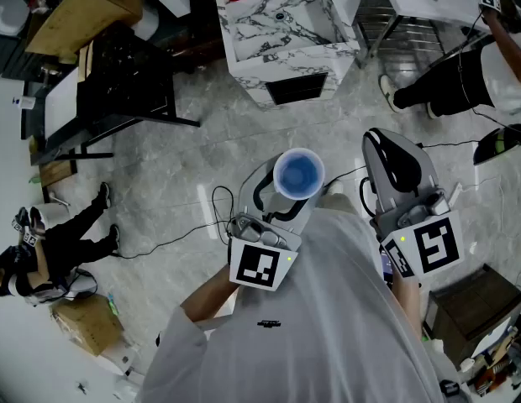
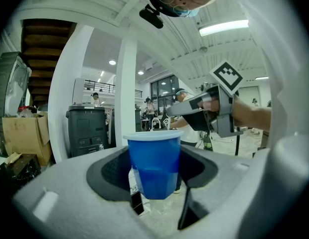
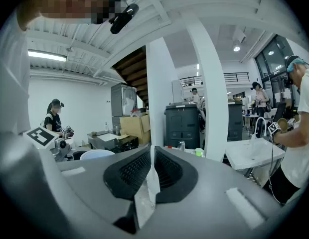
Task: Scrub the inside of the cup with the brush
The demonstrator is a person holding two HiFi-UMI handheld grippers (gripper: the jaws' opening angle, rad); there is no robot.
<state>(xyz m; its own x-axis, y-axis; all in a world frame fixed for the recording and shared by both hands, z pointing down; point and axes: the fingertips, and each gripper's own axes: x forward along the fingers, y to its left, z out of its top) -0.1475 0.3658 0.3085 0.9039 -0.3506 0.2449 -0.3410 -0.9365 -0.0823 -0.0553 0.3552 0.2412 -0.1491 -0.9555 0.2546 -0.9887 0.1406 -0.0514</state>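
A blue plastic cup [image 1: 298, 175] stands upright with its mouth up, clamped between the jaws of my left gripper [image 1: 286, 195] just in front of the person's chest. In the left gripper view the cup [image 2: 154, 162] fills the gap between the dark pads, and my left gripper [image 2: 154, 176] is shut on it. My right gripper [image 1: 385, 151] hangs to the right of the cup, apart from it. Its jaws [image 3: 150, 169] are pressed together with nothing between them. The cup's white rim [image 3: 97, 154] shows at the left of the right gripper view. No brush shows in any view.
A marble-patterned sink counter [image 1: 286, 32] stands ahead on the grey floor. Cables [image 1: 185, 233] trail across the floor. People stand at the left [image 1: 50, 242] and at the right [image 1: 462, 82]. A white pillar [image 2: 127, 93] and a black bin [image 2: 87, 128] are nearby.
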